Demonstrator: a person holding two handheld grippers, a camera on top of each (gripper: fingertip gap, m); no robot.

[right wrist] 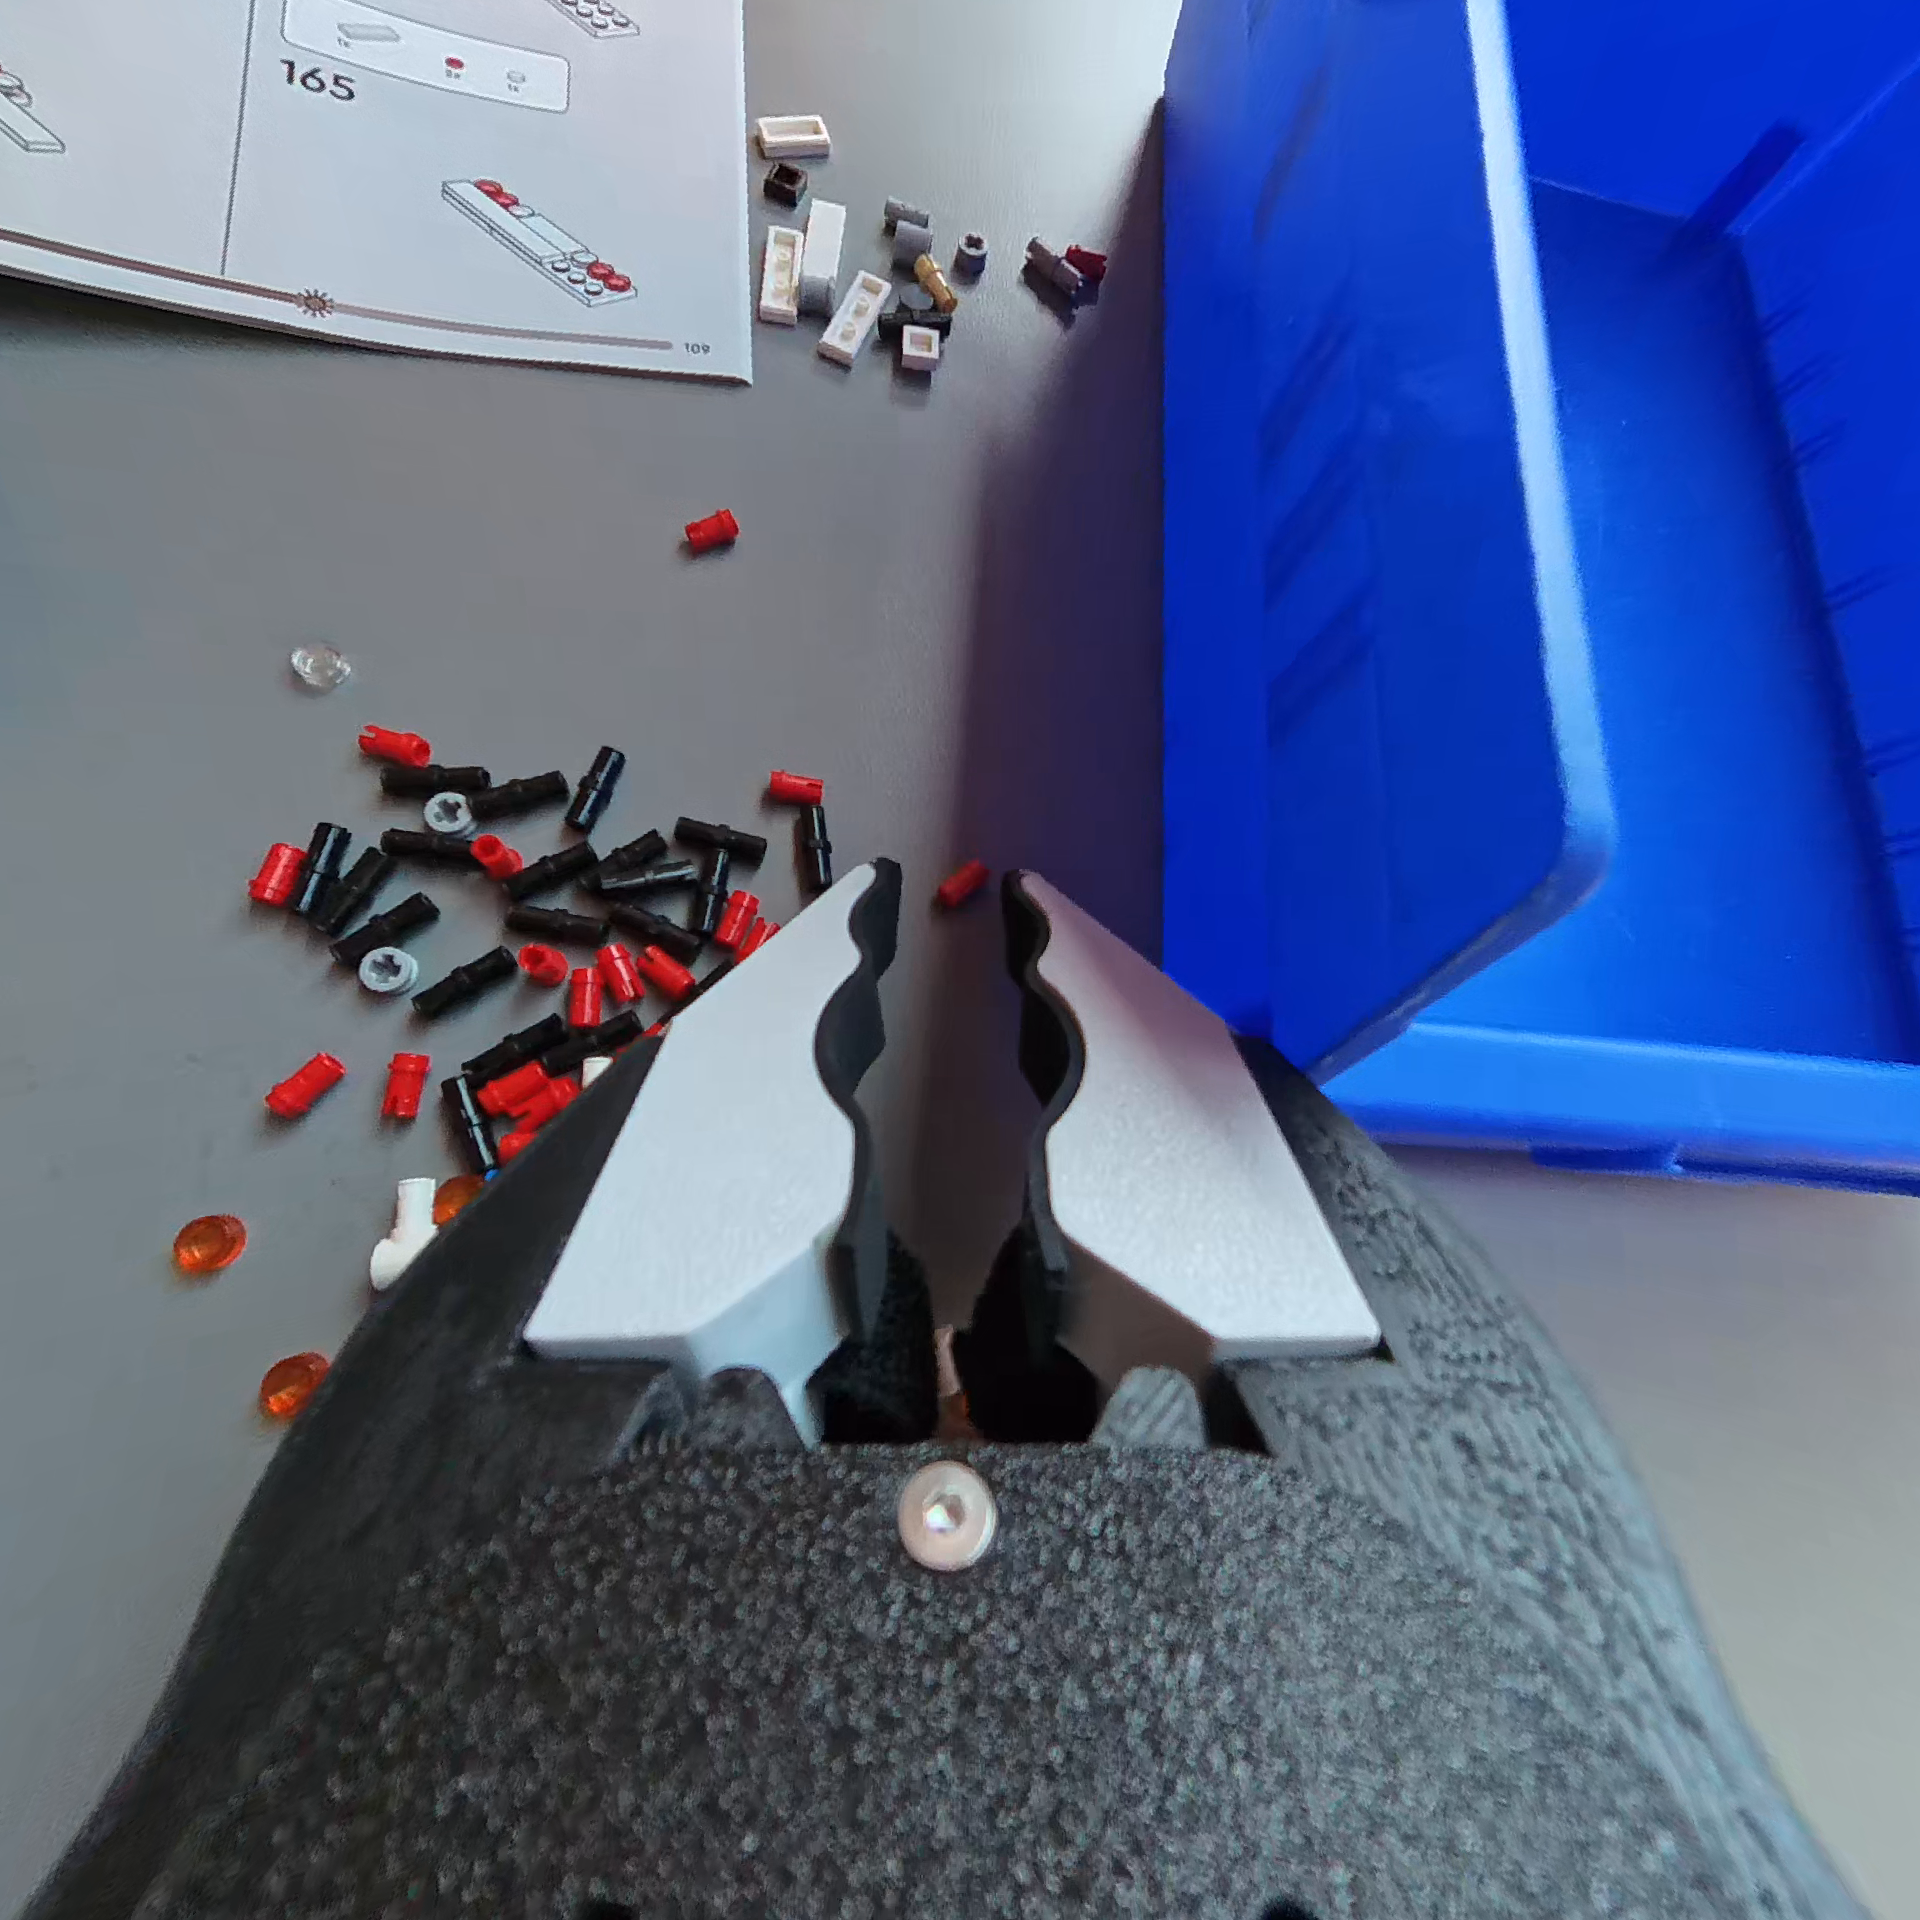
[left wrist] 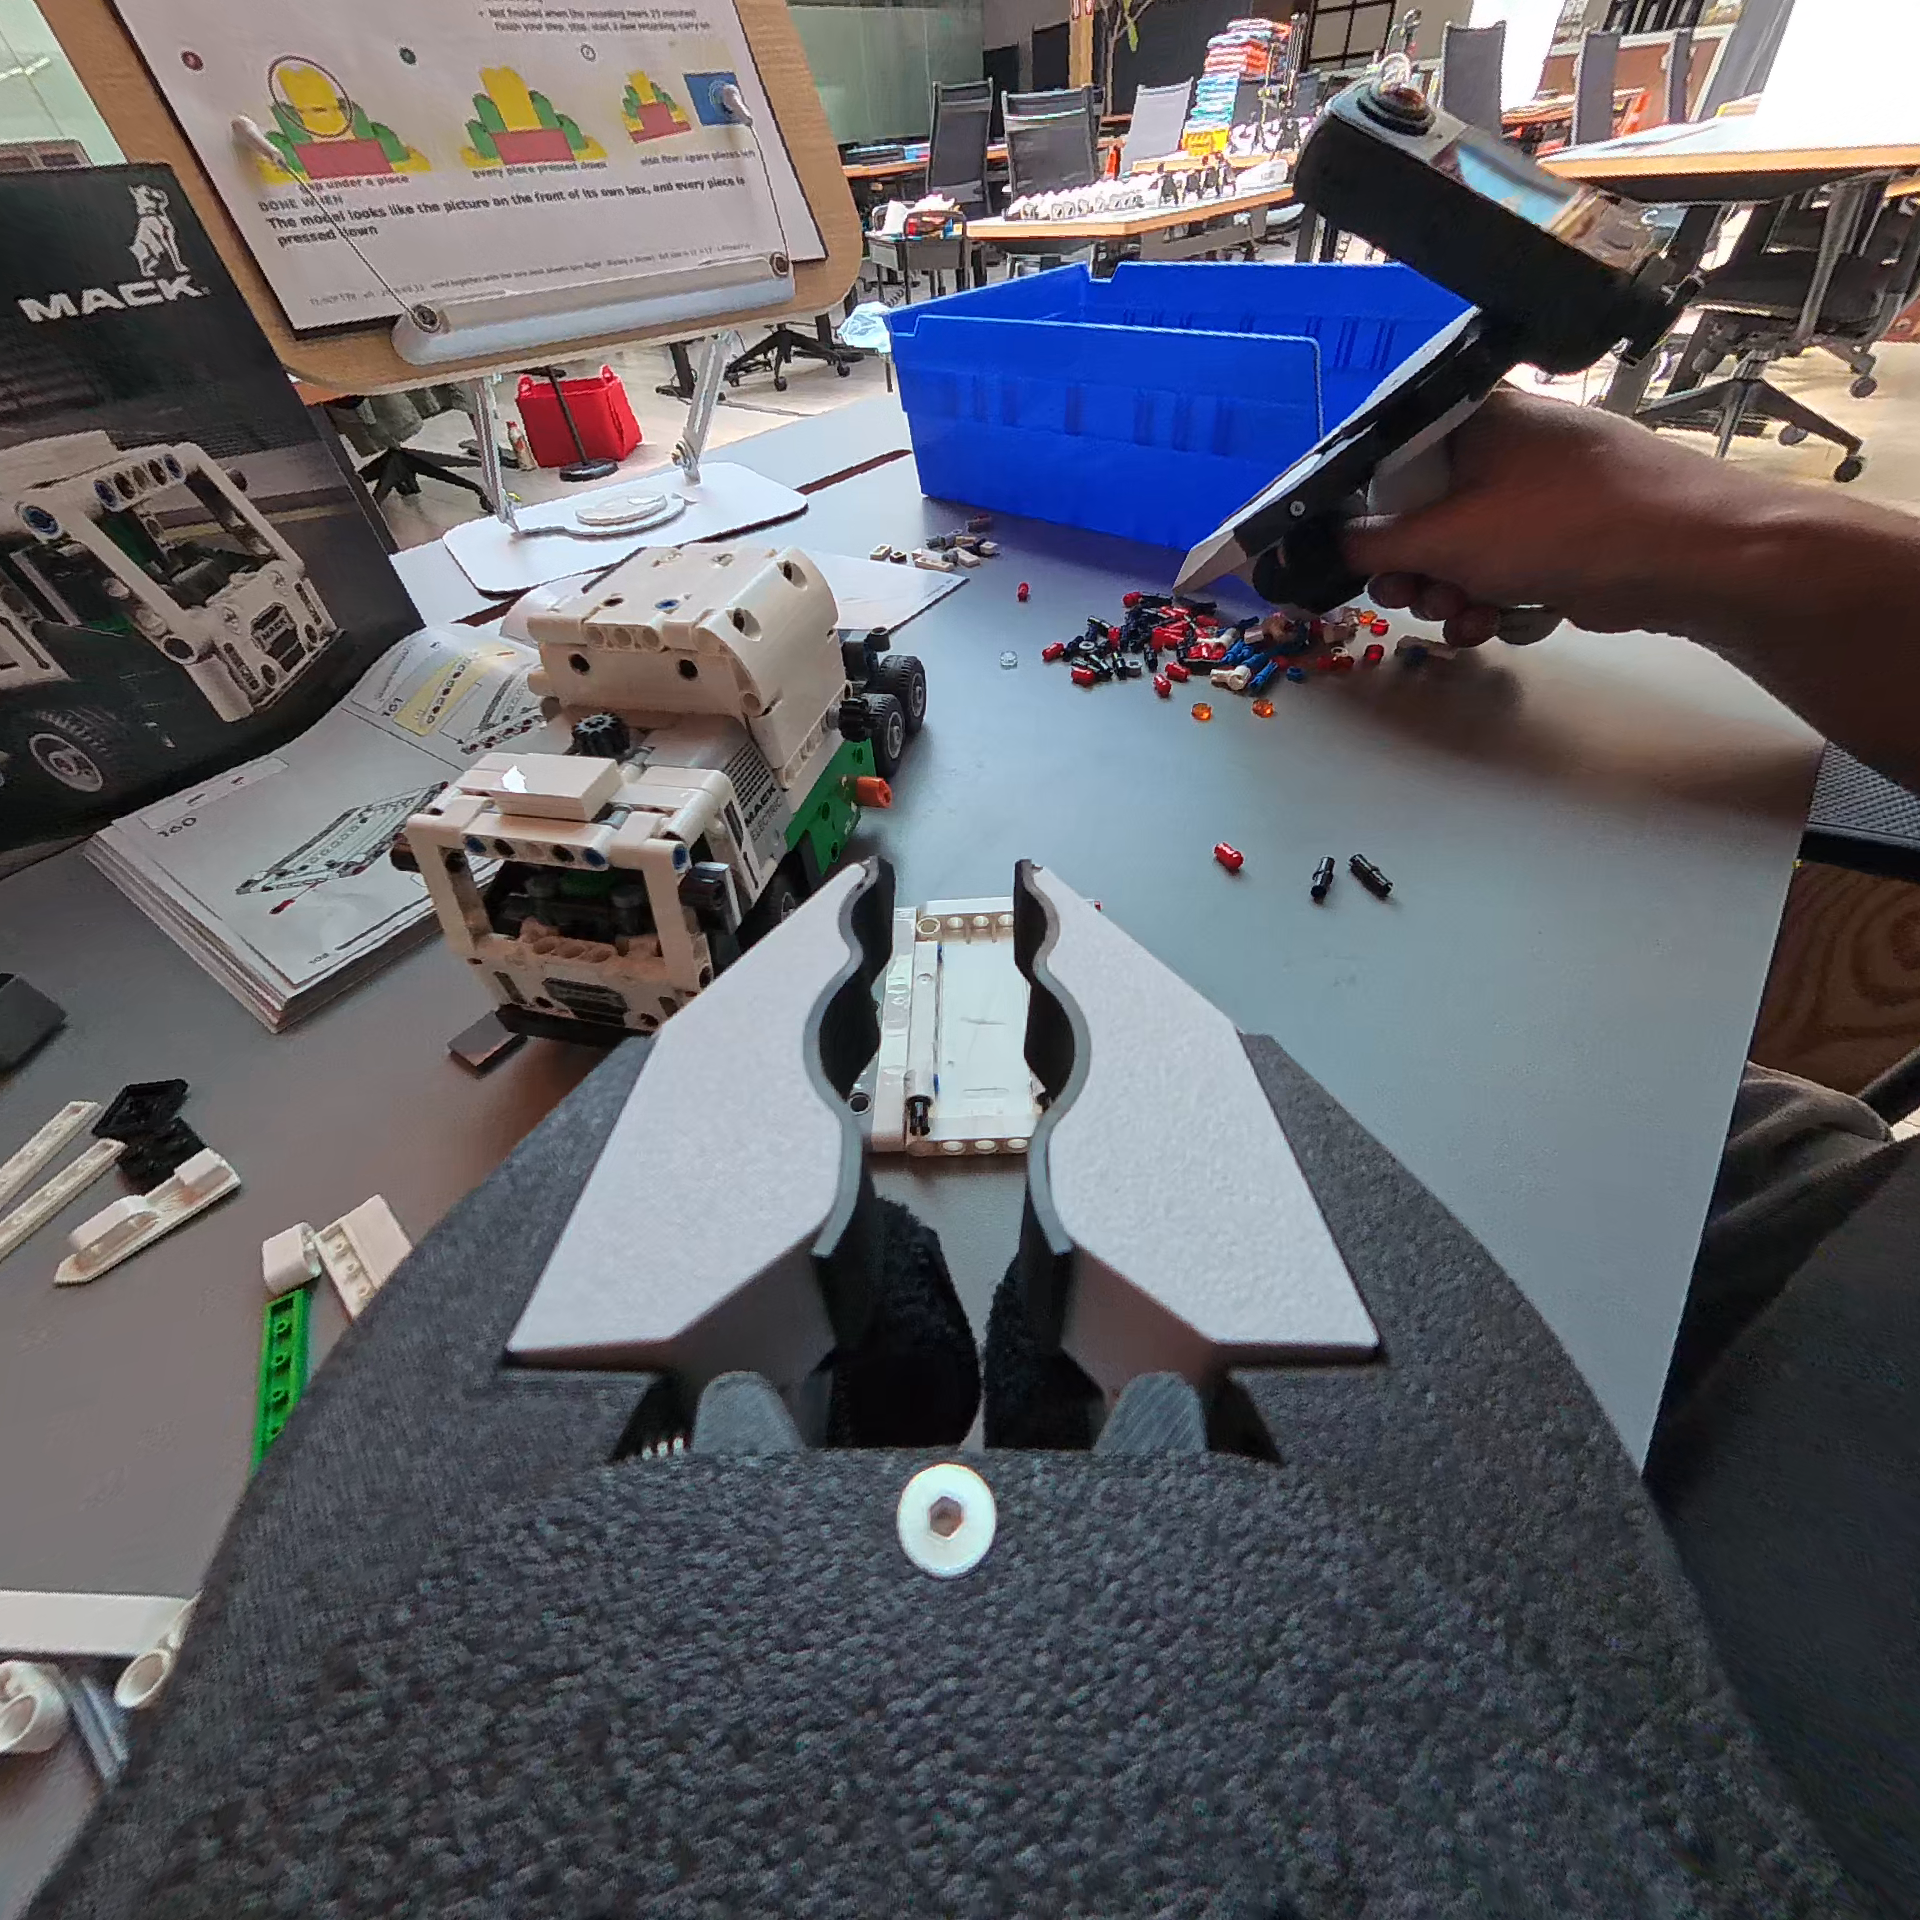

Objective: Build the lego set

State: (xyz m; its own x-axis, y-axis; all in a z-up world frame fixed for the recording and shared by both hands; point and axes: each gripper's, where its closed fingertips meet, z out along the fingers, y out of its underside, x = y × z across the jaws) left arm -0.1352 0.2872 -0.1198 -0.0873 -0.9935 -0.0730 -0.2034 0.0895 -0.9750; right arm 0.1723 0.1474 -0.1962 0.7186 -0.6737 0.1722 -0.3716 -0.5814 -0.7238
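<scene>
Left tongs [left wrist: 948, 883]: spread, nothing between the fingers; they hang over a white panel piece [left wrist: 961, 1049] that lies flat on the grey tabletop [left wrist: 1455, 987].
White panel piece: seen through the gap of the left tongs, with a small black pin on its near end; whether the fingers touch it cannot be told.
Right tongs [right wrist: 951, 883]: spread and holding nothing, tips low over the edge of the pin pile [right wrist: 540, 935], just beside the blue bin [right wrist: 1351, 623]. A hand [left wrist: 1538, 520] grips the handle.
Pin pile: red and black connector pins scattered loosely on the tabletop, with a few orange round studs [right wrist: 208, 1242] and a clear stud [right wrist: 320, 665] at its fringe. One red pin [right wrist: 962, 881] lies just past the right tongs' tips.
Truck model [left wrist: 665, 790]: white cab with green side and black wheels, standing on the tabletop left of the left tongs.
Instruction booklet [left wrist: 281, 862]: open, beside the truck model.
Small pieces [right wrist: 862, 260]: white, grey and black bits clustered between a booklet page and the blue bin.
Loose white and green parts [left wrist: 281, 1340]: near the left edge of the tabletop.
</scene>
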